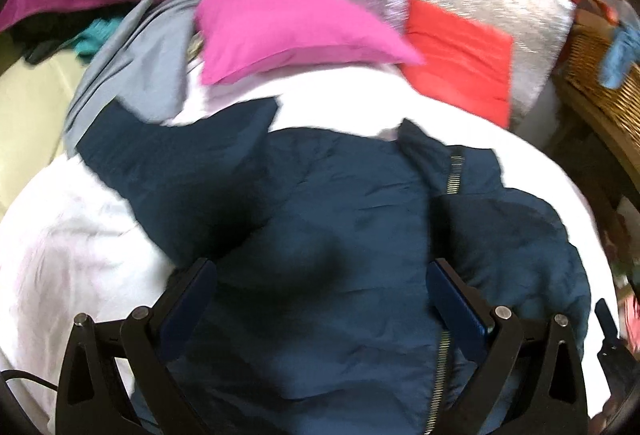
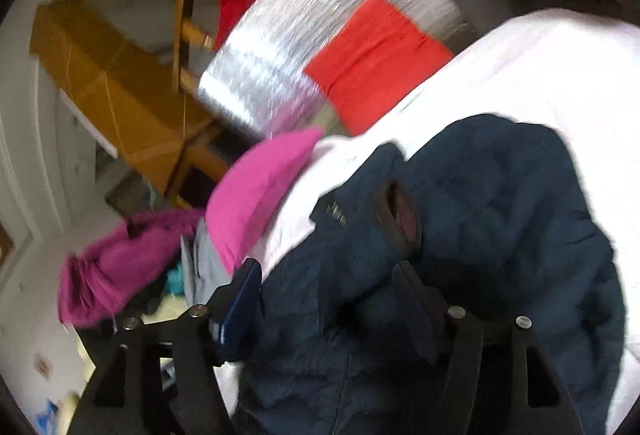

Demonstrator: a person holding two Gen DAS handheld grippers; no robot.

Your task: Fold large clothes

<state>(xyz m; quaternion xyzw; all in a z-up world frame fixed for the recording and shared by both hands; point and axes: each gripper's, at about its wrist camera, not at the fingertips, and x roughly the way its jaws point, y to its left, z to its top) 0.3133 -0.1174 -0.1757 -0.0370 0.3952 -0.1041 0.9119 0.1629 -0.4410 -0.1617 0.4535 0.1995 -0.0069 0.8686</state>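
Both the left claw (image 1: 320,283) and right claw (image 2: 326,289) gape released over the crumpled navy quilted zip jacket (image 1: 340,203) at frame centre, so its slippery puffy fabric may slide off the white bed sheet (image 1: 72,235) when grabbed

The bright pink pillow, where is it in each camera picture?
Left wrist view: the pink pillow sits top centre, beyond the navy jacket.
Right wrist view: the pillow sits left of centre, left of the jacket.
Shared landmark: the red-orange cloth on the silver cover.
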